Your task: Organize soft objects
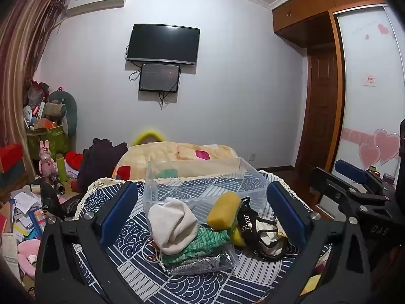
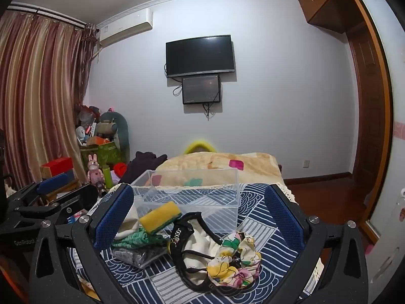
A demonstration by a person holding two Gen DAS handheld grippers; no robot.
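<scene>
Soft objects (image 1: 192, 238) lie heaped on the patterned cloth (image 1: 141, 273) between both grippers' wide-spread jaws, untouched.

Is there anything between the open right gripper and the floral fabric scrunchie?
Nothing visible. The floral fabric scrunchie lies on the blue patterned cloth, in front of the open right gripper, beside the black-strapped pouch.

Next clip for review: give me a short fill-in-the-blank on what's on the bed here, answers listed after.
1. The large clear plastic bin holds ____ so far.
2. The sponge is mostly ____ in colour.
3. The floral scrunchie lies nearest the ____ hand-held gripper.
4. Both the left hand-held gripper and the right one have jaws standing ____.

Missing words: nothing; yellow; right; open
</scene>
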